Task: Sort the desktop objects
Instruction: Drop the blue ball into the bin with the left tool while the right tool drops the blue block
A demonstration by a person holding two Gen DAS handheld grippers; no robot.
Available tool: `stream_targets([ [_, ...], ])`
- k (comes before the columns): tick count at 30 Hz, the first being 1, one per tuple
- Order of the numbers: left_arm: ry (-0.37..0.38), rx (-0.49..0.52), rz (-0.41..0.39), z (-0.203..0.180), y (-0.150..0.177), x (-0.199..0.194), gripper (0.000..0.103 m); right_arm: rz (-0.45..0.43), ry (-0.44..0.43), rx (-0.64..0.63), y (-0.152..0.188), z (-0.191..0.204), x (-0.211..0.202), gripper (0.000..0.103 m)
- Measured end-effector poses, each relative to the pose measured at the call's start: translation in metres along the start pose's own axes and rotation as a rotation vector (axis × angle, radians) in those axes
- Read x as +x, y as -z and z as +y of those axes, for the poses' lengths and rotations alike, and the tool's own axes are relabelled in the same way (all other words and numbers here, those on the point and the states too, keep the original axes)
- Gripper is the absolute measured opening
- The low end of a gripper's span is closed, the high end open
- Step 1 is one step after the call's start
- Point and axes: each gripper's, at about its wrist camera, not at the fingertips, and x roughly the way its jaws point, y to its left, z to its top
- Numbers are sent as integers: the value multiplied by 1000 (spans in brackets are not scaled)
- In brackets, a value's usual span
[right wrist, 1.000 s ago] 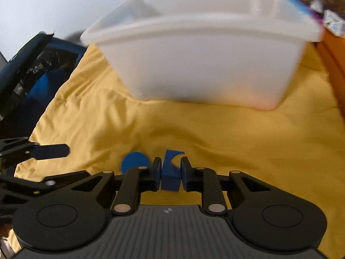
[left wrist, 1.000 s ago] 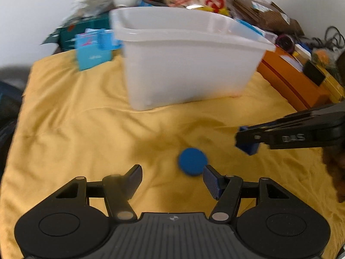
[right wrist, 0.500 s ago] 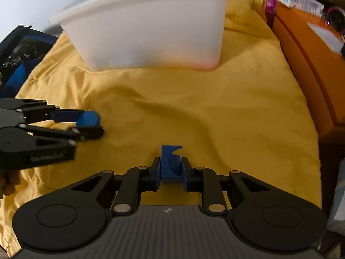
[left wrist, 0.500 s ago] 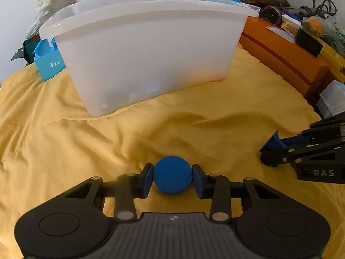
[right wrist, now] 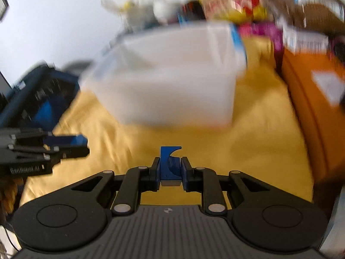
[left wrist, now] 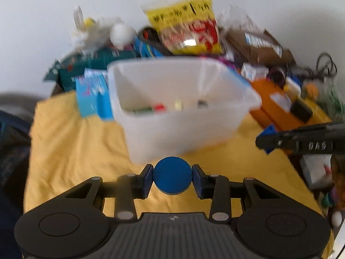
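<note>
bin (left wrist: pixel 179 129) contents blurred, can't ID | clutter (left wrist: pixel 183 28) behind bin smeared | right-cam bin (right wrist: pixel 168 82) blurred | left gripper (right wrist: pixel 71 145) cut off at frame edge

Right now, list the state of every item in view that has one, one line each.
left gripper: shut on the blue disc, lifted off the cloth
blue disc: held between the fingers, on edge
right gripper: shut on the blue notched block
blue notched block: held, notch toward the top
white bin: open-topped, upright, a few small items inside
yellow cloth: spread out, wrinkled
</note>
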Motion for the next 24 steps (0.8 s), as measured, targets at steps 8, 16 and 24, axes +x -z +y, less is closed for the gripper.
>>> stream_targets([
  [8, -44, -4, -69, 18, -74, -6, 42, -90, 1, 14, -83, 6, -9, 22],
  [16, -59, 21, -47, 21, -135, 12, 42, -45, 31, -43, -137, 7, 6, 21],
  [24, -68, 2, 60, 24, -158, 49, 42, 95, 78, -22, -164, -3, 44, 22],
])
